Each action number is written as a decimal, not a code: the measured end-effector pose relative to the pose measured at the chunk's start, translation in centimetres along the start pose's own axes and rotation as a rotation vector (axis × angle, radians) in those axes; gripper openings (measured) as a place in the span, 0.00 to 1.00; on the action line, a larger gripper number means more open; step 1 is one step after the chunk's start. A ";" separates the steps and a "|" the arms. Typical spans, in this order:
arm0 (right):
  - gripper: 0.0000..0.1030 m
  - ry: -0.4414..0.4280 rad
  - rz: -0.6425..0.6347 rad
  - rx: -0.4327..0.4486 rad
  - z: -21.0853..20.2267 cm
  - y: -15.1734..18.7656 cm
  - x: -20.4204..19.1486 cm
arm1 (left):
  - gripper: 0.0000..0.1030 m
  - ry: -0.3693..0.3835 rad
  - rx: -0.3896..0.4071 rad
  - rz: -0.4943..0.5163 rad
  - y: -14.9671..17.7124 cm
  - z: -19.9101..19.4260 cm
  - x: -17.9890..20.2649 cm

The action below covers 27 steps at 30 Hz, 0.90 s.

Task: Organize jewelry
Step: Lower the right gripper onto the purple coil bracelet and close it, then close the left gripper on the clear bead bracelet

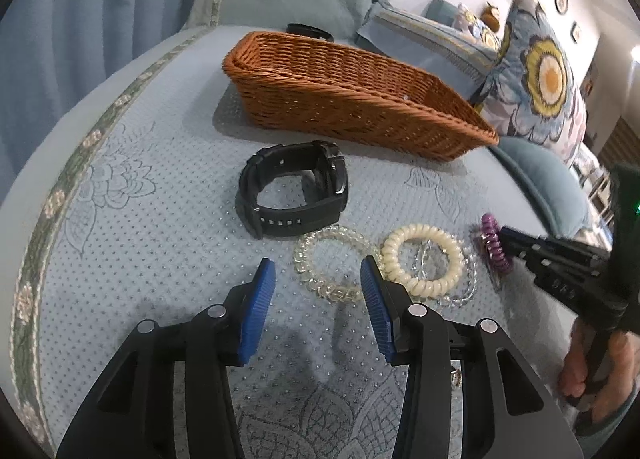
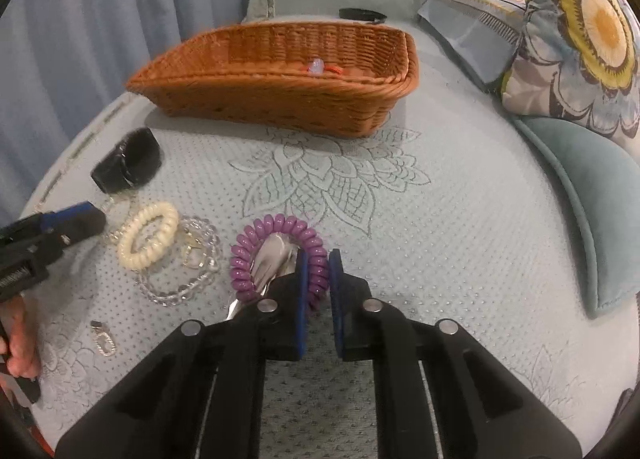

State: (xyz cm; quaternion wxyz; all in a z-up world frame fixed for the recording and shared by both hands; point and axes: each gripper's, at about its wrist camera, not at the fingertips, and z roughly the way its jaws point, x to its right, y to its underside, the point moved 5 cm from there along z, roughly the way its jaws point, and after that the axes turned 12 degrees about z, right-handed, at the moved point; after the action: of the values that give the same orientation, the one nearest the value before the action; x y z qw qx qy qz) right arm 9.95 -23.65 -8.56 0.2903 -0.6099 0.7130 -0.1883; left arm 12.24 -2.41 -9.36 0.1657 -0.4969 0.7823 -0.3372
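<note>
While the right claw has its blue pads pinched on the near side of the purple coil band, the band's gripped stretch at about 4 o'clock of its ring is covered by the left-hand pad, and a shiny silver piece lying inside the ring is too glary to name. From the left wrist view the same band shows only edge-on at 3 o'clock, half hidden behind the right claw's tip. The left claw hangs open over the bed with nothing between its pads; its right pad covers part of the clear coil band. Just right of that lies the cream coil band, resting on a clear bead bracelet whose far side it hides. A black watch sits at 12 o'clock of the left claw, between the bands and the wicker basket. Something small, pale and orange-red lies in the basket, blurred. A black ring-shaped thing peeks out behind the basket's far rim, mostly cut off. A small silver clasp lies alone at 8 o'clock in the right wrist view. A floral pillow leans at 2 o'clock
</note>
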 end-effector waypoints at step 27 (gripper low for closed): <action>0.08 -0.095 0.042 0.169 -4.6 -2.1 0.3 | 0.07 -0.012 0.137 0.056 -2.2 -2.6 2.2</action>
State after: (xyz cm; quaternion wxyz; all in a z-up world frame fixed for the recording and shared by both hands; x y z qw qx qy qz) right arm 8.52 -24.75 -3.82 0.3781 -0.5764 0.6925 -0.2128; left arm 11.21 -4.05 -5.83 0.2132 -0.4645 0.7699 -0.3822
